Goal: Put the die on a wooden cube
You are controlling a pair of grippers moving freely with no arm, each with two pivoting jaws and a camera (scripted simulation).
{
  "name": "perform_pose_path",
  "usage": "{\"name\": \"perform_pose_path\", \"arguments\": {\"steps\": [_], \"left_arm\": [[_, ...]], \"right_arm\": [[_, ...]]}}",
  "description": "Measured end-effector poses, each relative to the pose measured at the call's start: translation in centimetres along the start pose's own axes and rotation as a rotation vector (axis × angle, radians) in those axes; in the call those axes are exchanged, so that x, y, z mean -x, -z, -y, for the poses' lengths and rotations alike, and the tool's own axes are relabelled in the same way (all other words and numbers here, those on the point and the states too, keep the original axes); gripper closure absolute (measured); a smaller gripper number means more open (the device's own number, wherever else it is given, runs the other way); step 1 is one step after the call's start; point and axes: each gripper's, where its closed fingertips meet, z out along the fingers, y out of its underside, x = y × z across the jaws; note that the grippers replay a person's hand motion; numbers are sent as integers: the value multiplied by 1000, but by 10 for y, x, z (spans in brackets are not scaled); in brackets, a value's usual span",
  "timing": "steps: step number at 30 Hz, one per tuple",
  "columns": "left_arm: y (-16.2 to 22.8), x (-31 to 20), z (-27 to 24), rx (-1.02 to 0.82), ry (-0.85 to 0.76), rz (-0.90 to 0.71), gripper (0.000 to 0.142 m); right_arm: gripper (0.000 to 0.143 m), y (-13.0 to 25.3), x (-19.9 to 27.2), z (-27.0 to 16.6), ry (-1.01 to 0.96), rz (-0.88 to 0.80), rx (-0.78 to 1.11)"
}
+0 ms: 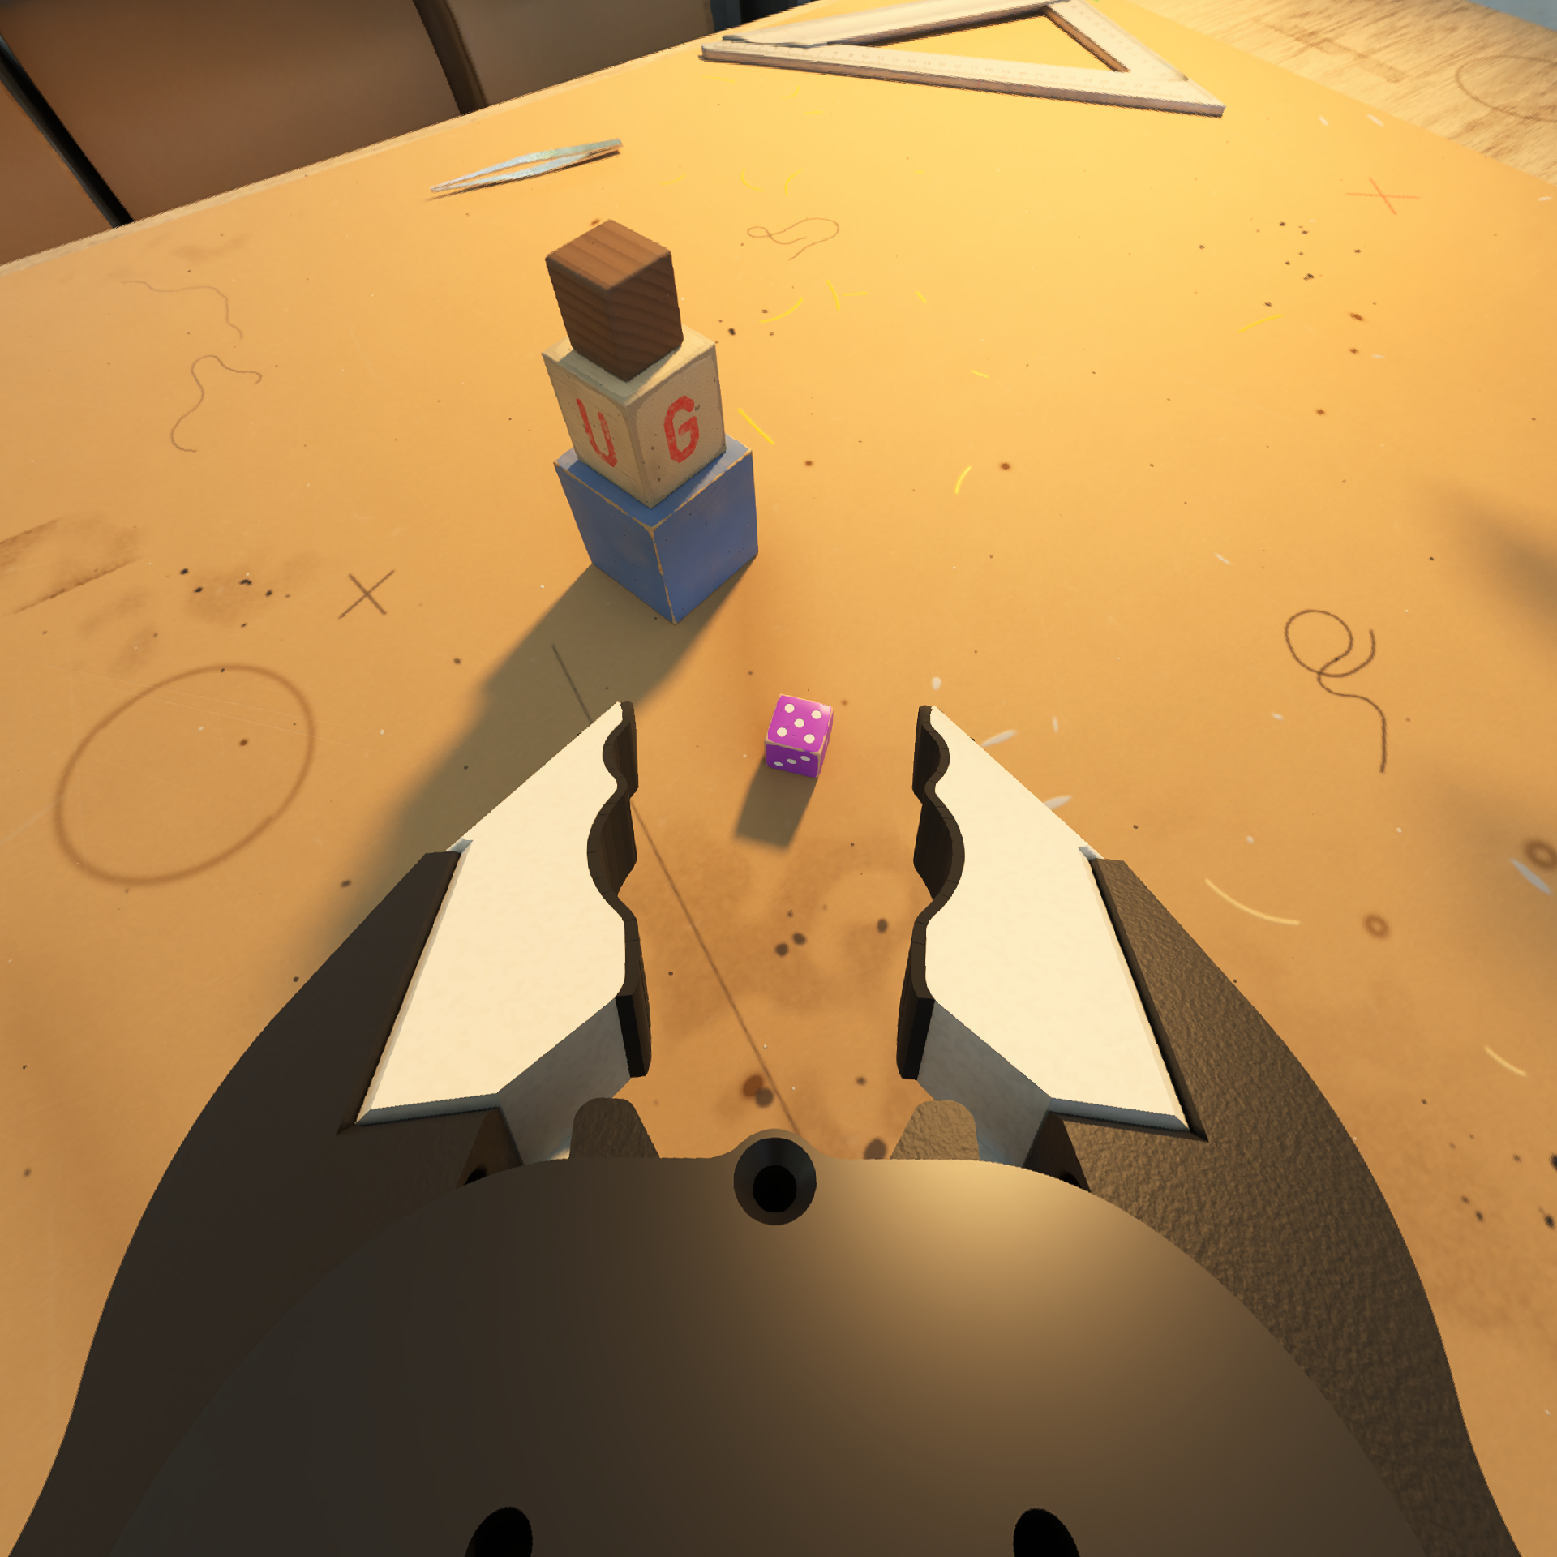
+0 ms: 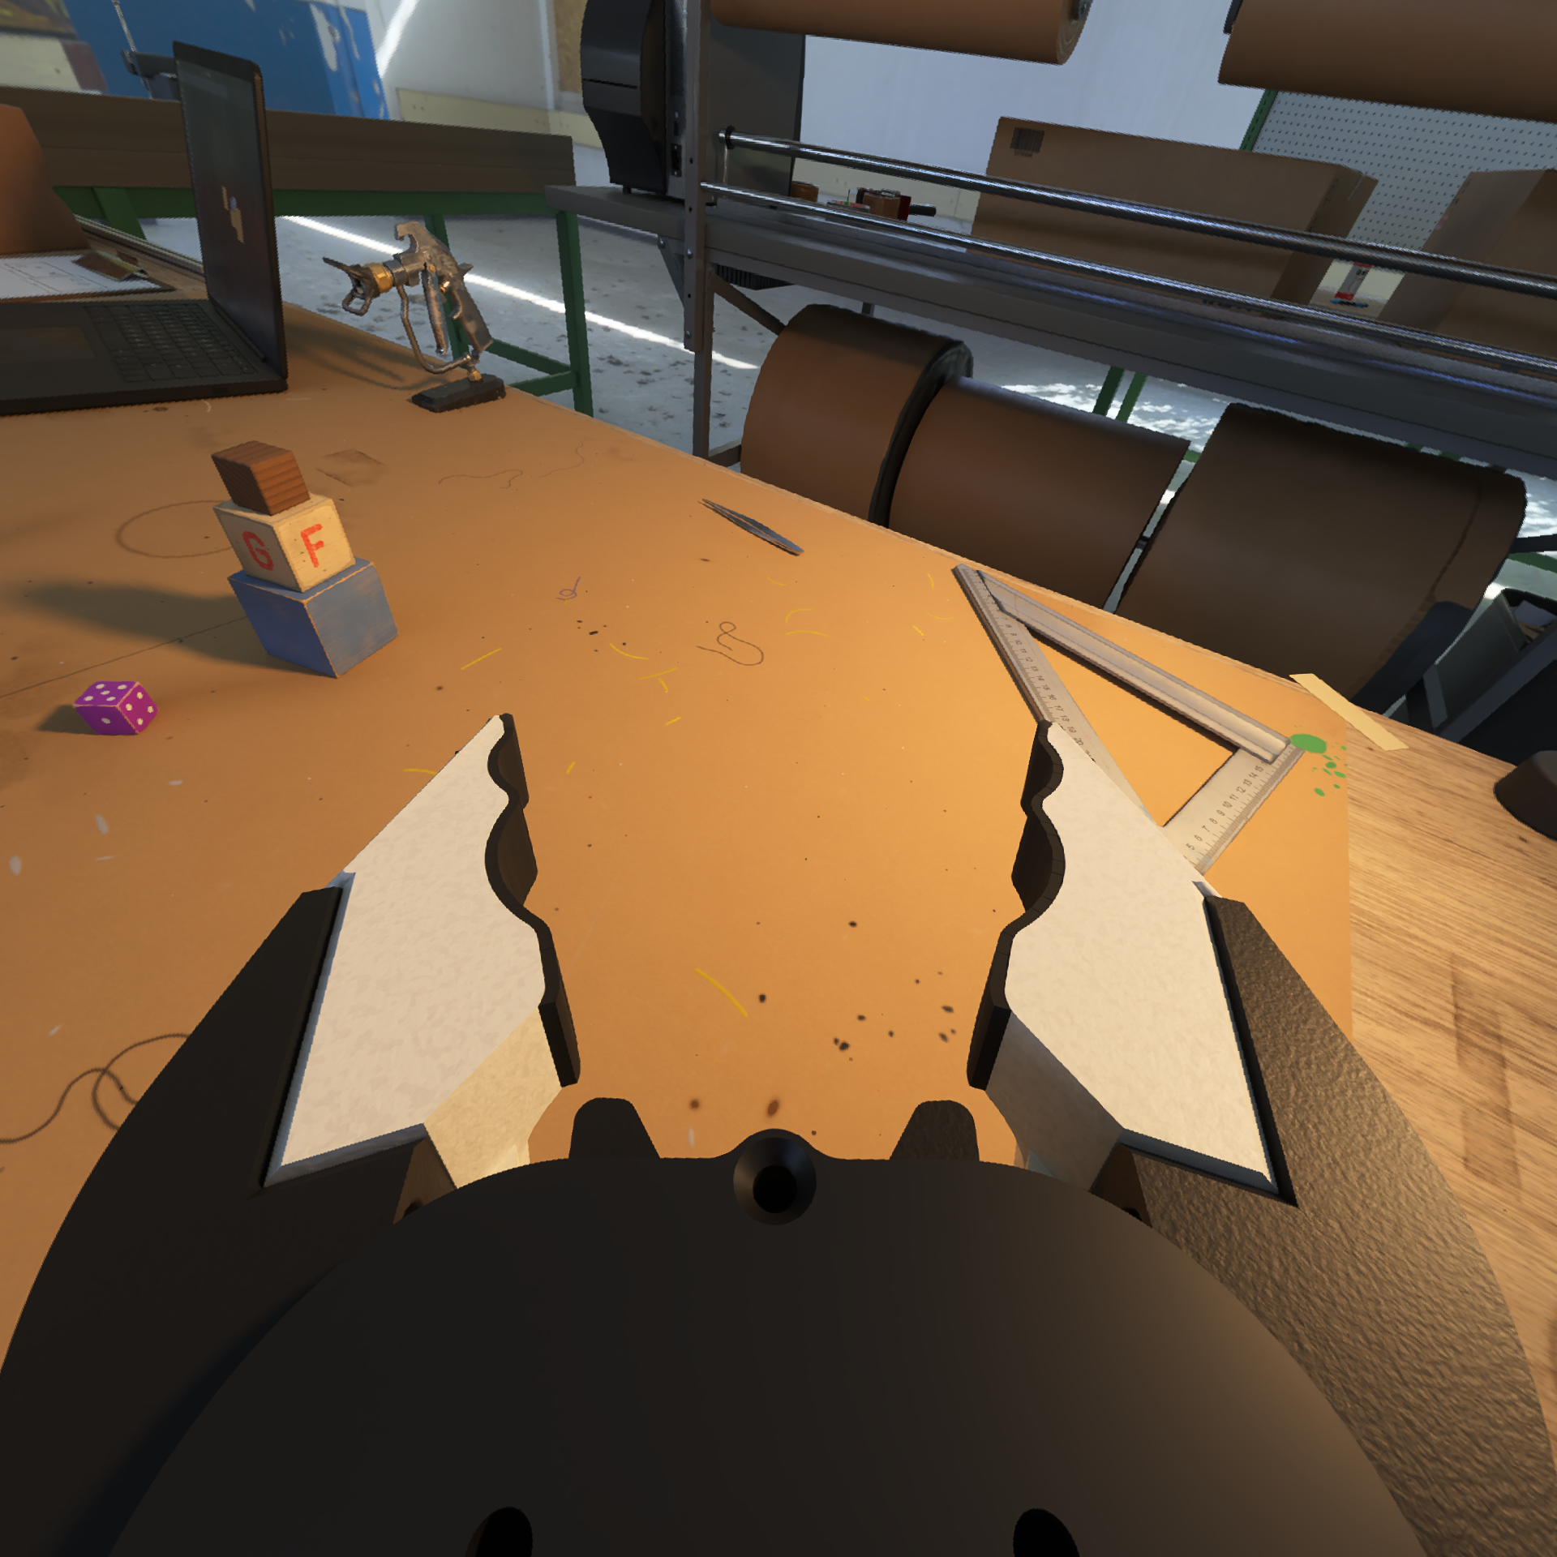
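Purple with white dots, the die (image 1: 798,735) sits on the orange tabletop (image 1: 1095,522), just ahead of the left gripper (image 1: 775,716), whose fingers (image 1: 539,893) are spread wide and hold nothing. Beyond it stands a stack: brown wooden cube (image 1: 615,296) on a lettered block (image 1: 638,421) on a blue block (image 1: 661,531). The right gripper (image 2: 775,724) is also open and empty, well away. Likely risks: the small die slipping from the fingers, or a bump toppling the skewed stack.

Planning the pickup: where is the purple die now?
The purple die lies on the table, just ahead between the open left claw tips, near the blue cube.
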Motion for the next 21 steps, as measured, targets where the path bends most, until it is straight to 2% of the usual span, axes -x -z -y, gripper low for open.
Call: {"name": "perform_pose_path", "arguments": {"steps": [12,21], "left_arm": [[-15,-3,-14,87,-61,-64,76],[-24,1,-17,100,-45,-89,77]], "right_arm": [[25,-17,32,-3,22,158,-15],[25,-32,49,-9,19,225,1]]}}
